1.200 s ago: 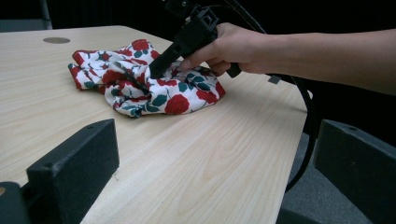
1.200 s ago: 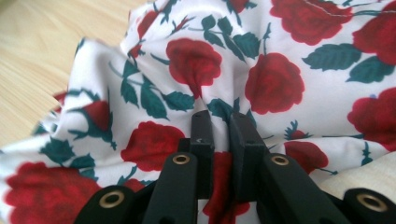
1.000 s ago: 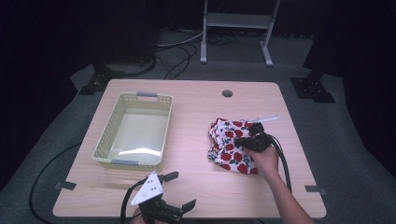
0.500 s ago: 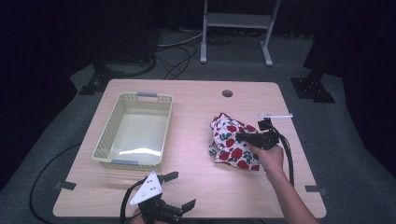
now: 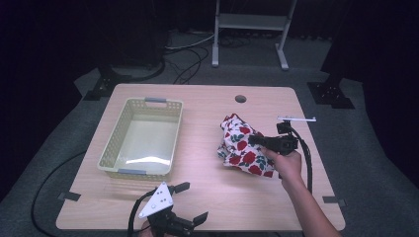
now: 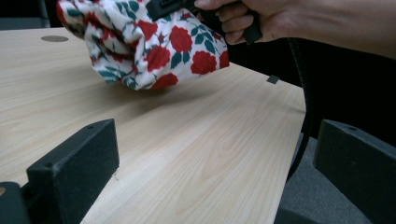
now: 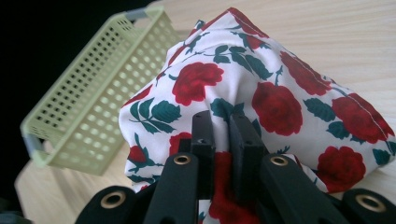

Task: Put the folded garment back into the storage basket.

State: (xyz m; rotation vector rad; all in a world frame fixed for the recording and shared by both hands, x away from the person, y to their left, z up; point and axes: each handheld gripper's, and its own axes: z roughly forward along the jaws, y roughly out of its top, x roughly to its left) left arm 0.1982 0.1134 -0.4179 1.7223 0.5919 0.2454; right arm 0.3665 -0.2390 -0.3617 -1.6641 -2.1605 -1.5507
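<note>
A pale green basket point(image 5: 143, 140) stands on the left half of the wooden table point(image 5: 207, 192); near the front edge, just below the basket, the left gripper point(image 5: 190, 201) rests with its jaws spread wide and nothing between them. To the right, the rose-printed cloth point(image 5: 239, 145) hangs bunched over the table's right half; the right gripper point(image 5: 254, 140), gripped by a hand point(image 5: 285, 163), has its jaws pinched tight on a fold of the cloth, lifting it partly off the wood.

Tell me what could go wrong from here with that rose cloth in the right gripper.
The right gripper pinches only a small fold of the rose cloth, so the cloth might slip free as it lifts. The loose part hangs low in the left gripper view and could drag on the table or catch the basket rim.
</note>
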